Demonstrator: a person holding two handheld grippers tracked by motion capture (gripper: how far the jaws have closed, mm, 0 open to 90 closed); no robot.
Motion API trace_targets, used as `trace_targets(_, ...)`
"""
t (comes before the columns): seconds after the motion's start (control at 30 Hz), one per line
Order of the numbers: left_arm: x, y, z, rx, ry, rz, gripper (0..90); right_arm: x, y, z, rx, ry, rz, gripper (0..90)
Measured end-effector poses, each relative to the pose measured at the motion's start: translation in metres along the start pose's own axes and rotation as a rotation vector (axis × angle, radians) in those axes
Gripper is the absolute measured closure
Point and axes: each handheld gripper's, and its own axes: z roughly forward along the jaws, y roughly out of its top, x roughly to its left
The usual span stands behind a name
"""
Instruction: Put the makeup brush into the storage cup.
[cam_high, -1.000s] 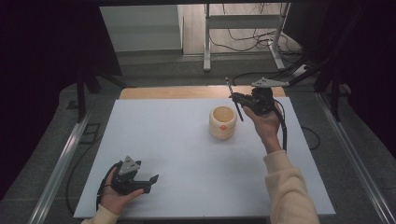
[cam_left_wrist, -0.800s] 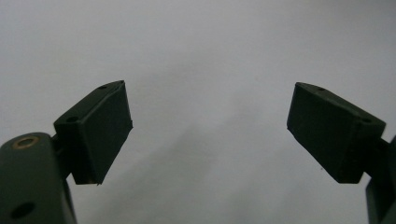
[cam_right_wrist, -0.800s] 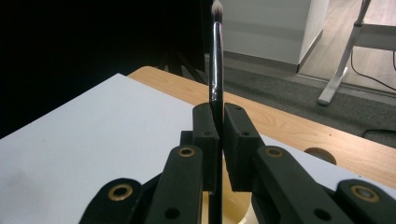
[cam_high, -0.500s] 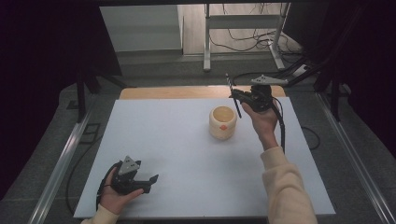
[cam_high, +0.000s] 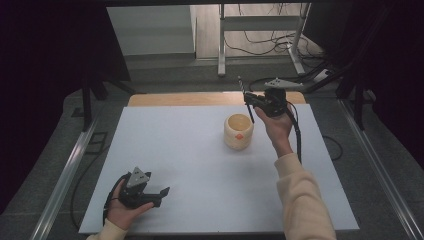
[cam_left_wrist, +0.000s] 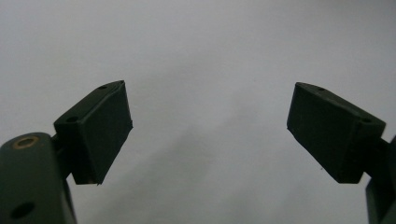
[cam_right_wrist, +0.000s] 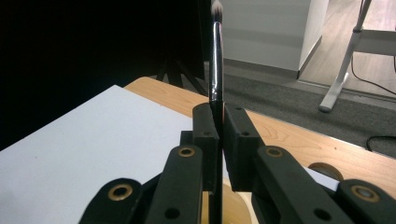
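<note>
- The right gripper (cam_right_wrist: 217, 140) has its jaws closed on a thin brush (cam_right_wrist: 216, 60), held above the cup (cam_high: 238, 131) at the table's (cam_high: 190, 150) far side.
- The brush looks light, stiff and slim — likely to pivot; best held mid-handle.
- The left gripper (cam_left_wrist: 208, 130) — jaws apart, holding nothing — rests near the front edge.
- The brush's lower end is hidden behind the jaws.

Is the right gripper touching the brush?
Touching. In the right gripper view, the right gripper has its fingers closed on the brush, with no gap.
</note>
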Motion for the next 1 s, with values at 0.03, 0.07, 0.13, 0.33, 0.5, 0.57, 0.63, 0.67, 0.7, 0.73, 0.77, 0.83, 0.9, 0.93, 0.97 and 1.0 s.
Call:
trace_targets(0.03,0.000,0.000,0.000,0.000,0.001,0.000,14.2,0.000,0.000,0.001,-0.004,0.001,0.001,83.6)
trace_targets(0.07,0.000,0.000,0.000,0.001,0.000,0.000,14.2,0.001,0.000,0.002,-0.008,0.002,0.001,83.6)
trace_targets(0.13,0.000,0.000,0.000,0.001,0.000,0.000,14.2,0.001,-0.001,0.004,-0.009,0.003,0.005,83.6)
trace_targets(0.33,-0.001,0.000,0.000,0.000,0.000,0.002,14.3,0.003,-0.005,0.014,0.002,0.009,-0.007,83.6)
trace_targets(0.5,-0.001,0.000,0.000,0.003,0.000,0.003,14.3,0.004,-0.007,0.022,-0.001,0.013,-0.002,83.6)
trace_targets(0.57,-0.001,0.000,0.000,0.003,0.001,0.004,14.3,0.005,-0.008,0.025,-0.002,0.014,0.000,83.6)
trace_targets(0.63,-0.001,0.000,0.001,0.000,-0.001,0.004,14.3,0.005,-0.009,0.028,-0.004,0.014,0.002,83.6)
trace_targets(0.67,-0.001,0.000,0.001,0.001,-0.001,0.005,14.3,0.005,-0.010,0.029,-0.003,0.014,0.003,83.6)
trace_targets(0.7,-0.001,0.000,0.001,0.001,-0.001,0.004,14.3,0.005,-0.010,0.030,-0.004,0.010,0.004,83.6)
trace_targets(0.73,-0.001,0.000,0.001,0.001,-0.001,0.004,14.3,0.005,-0.011,0.031,-0.005,0.009,0.006,83.6)
trace_targets(0.77,-0.001,0.000,0.000,0.002,-0.001,0.005,14.3,0.005,-0.012,0.032,-0.007,0.009,0.008,83.6)
trace_targets(0.83,-0.001,0.000,0.000,0.000,-0.001,0.003,14.3,0.006,-0.013,0.035,-0.008,0.005,0.013,83.6)
trace_targets(0.9,-0.001,0.000,0.000,-0.001,0.000,0.002,14.3,0.006,-0.014,0.037,-0.007,0.004,0.014,83.5)
trace_targets(0.93,-0.001,0.000,0.000,-0.001,-0.001,0.002,14.4,0.006,-0.015,0.039,-0.007,0.002,0.015,83.6)
trace_targets(0.97,0.000,0.000,0.000,-0.002,-0.001,0.002,14.4,0.007,-0.017,0.040,-0.004,0.001,0.017,83.6)
trace_targets(1.0,0.000,0.000,0.000,0.000,-0.001,0.002,14.3,0.007,-0.018,0.041,-0.004,0.001,0.019,83.6)
